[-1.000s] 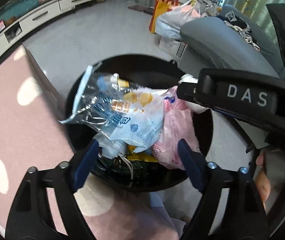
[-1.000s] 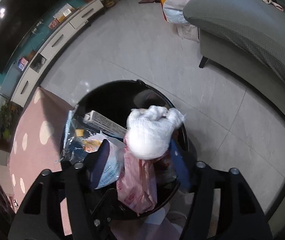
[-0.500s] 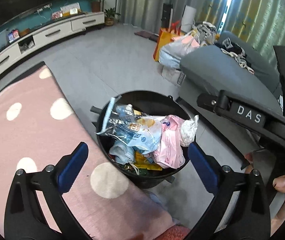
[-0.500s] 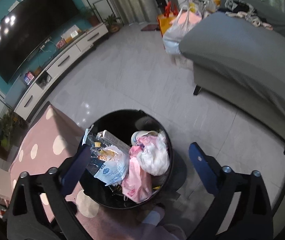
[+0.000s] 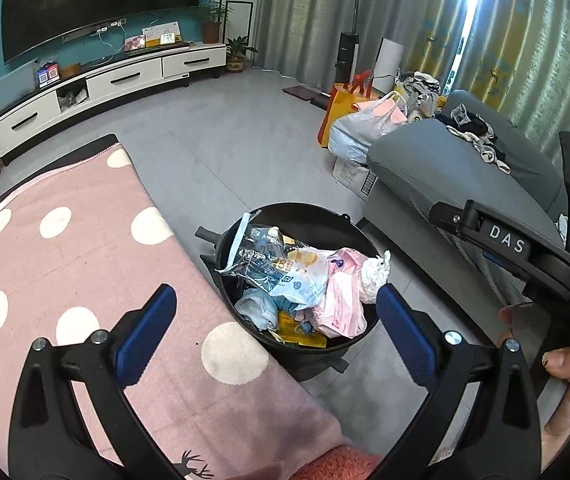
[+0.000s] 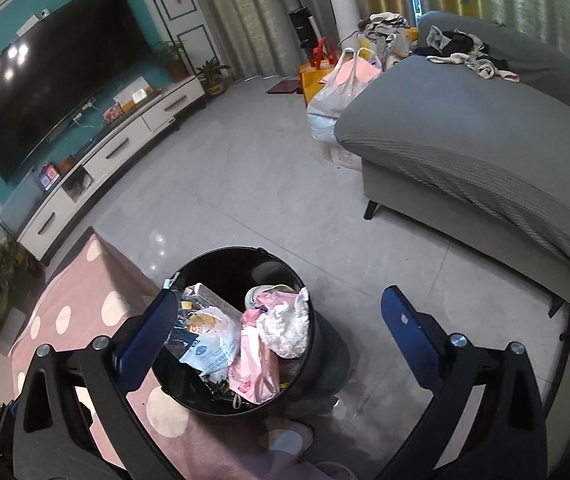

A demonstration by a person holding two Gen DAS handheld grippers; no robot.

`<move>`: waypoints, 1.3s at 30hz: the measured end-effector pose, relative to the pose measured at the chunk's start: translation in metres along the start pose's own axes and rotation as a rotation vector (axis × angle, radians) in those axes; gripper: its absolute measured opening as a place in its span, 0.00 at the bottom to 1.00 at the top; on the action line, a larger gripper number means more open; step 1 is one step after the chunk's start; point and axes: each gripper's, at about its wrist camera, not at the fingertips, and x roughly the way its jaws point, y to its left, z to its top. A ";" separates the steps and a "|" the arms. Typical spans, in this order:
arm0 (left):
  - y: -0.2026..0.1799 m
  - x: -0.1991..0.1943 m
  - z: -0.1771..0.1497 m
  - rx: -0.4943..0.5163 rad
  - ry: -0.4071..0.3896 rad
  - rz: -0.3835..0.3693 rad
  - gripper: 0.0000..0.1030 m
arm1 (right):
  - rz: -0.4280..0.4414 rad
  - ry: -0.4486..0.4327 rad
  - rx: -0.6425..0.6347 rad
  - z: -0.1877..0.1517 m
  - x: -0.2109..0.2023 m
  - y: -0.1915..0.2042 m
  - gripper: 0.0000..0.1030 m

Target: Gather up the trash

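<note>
You are holding both tongs spread wide and empty above a black bin [image 5: 349, 222]: left gripper [image 5: 271, 320], right gripper [image 6: 279, 328]. The bin is sitting on the floor against a pink dotted rug [image 5: 65, 264], with wrappers [image 5: 281, 270] and a white wad [image 6: 285, 326] piled inside.

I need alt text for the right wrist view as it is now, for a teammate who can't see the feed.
The right tool hangs open and empty above a black trash bin packed with a white crumpled wad, a pink bag and clear plastic wrappers. The bin stands on grey floor beside a pink dotted blanket, with a grey sofa to the right.
</note>
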 end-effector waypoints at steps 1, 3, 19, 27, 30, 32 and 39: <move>0.000 -0.001 -0.001 0.001 0.001 -0.003 0.97 | -0.005 0.000 -0.001 0.000 -0.001 0.000 0.97; 0.000 -0.001 -0.002 0.002 0.005 -0.005 0.97 | -0.012 0.000 -0.002 0.000 -0.001 -0.001 0.97; 0.004 0.000 -0.010 -0.013 0.026 -0.020 0.97 | -0.030 0.003 -0.013 -0.001 0.000 0.002 0.97; 0.005 0.000 -0.012 -0.020 0.031 -0.024 0.97 | -0.047 0.007 -0.014 -0.003 0.001 -0.002 0.97; 0.005 0.000 -0.012 -0.024 0.035 -0.025 0.97 | -0.050 0.008 -0.015 -0.003 0.001 -0.002 0.97; 0.005 0.000 -0.013 -0.024 0.038 -0.025 0.97 | -0.053 0.009 -0.017 -0.003 0.001 -0.002 0.97; 0.003 0.000 -0.013 -0.025 0.040 -0.022 0.97 | -0.058 0.009 -0.019 -0.003 0.001 -0.003 0.97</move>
